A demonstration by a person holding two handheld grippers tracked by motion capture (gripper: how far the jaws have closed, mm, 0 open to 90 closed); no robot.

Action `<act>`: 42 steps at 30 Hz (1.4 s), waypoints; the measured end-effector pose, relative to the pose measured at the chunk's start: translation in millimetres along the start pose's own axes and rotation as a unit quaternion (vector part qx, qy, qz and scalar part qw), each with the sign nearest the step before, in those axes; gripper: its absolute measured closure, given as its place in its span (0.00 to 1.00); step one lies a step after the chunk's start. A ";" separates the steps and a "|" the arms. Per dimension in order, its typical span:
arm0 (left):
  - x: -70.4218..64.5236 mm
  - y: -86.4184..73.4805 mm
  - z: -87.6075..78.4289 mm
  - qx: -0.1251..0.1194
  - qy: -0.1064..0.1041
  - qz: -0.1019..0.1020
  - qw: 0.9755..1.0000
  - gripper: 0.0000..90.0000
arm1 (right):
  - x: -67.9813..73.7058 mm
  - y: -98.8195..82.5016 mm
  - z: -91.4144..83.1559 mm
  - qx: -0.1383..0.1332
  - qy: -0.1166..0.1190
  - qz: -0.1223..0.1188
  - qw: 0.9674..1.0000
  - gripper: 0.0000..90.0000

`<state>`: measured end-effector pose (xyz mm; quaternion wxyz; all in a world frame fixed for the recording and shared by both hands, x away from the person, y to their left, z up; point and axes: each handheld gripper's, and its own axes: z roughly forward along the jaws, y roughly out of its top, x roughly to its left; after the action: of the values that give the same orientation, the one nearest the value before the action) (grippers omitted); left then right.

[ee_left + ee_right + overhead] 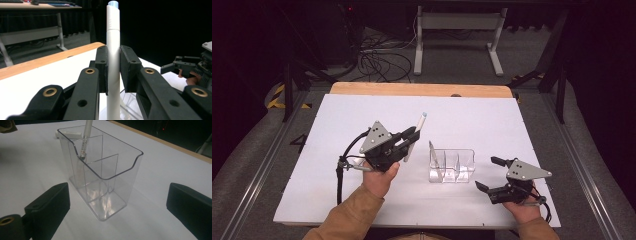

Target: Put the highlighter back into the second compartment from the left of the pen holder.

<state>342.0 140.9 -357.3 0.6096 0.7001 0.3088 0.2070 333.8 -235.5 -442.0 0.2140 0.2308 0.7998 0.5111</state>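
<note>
Pen sits clamped in the left gripper, held above the surface, just left of the clear organizer. One pen already stands in the organizer's end compartment. To seat this one well, I'd tip it upright, line its lower end over a free compartment, then lower before letting go. Right gripper rests released beside the organizer, ready to steady it.
</note>
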 end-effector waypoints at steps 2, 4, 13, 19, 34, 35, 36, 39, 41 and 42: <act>-3.1 1.6 3.3 -0.002 -0.005 0.002 1.000 0.86 | -0.1 -0.1 -0.1 0.000 0.000 0.001 1.000 0.06; -6.5 3.0 7.0 -0.001 -0.011 0.004 1.000 0.86 | -0.1 0.0 -0.1 0.000 0.001 0.000 1.000 0.06; -23.5 4.3 28.5 0.000 -0.031 0.019 0.999 0.86 | -0.1 -0.1 0.0 0.000 0.001 0.001 1.000 0.06; -33.1 4.0 40.3 0.000 -0.045 0.026 0.999 0.86 | -0.1 -0.1 -0.3 0.000 0.002 0.001 1.000 0.06; -45.7 -0.8 63.1 -0.005 -0.084 0.028 0.996 0.86 | 0.4 0.2 -1.6 -0.002 0.004 -0.001 1.000 0.06; -46.2 -1.2 64.7 -0.004 -0.086 0.028 0.996 0.86 | 0.4 0.2 -1.7 -0.002 0.004 -0.001 1.000 0.06; -46.5 -1.7 66.4 -0.003 -0.088 0.028 0.996 0.86 | 0.4 0.1 -1.8 -0.002 0.004 -0.001 1.000 0.06; -47.6 -3.2 71.4 0.000 -0.090 0.027 0.996 0.86 | 0.4 0.1 -1.8 -0.002 0.005 -0.001 1.000 0.06; -48.3 -4.2 74.3 0.001 -0.092 0.024 0.995 0.86 | 0.4 0.1 -1.8 -0.001 0.005 -0.002 1.000 0.06; -48.9 -4.7 75.8 0.001 -0.091 0.023 0.996 0.86 | 0.3 0.0 -1.7 -0.002 0.005 -0.003 1.000 0.06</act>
<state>356.3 52.7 -370.6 0.6293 0.7239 0.2359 0.1557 332.6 -236.6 -441.3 0.2120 0.2258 0.8007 0.5128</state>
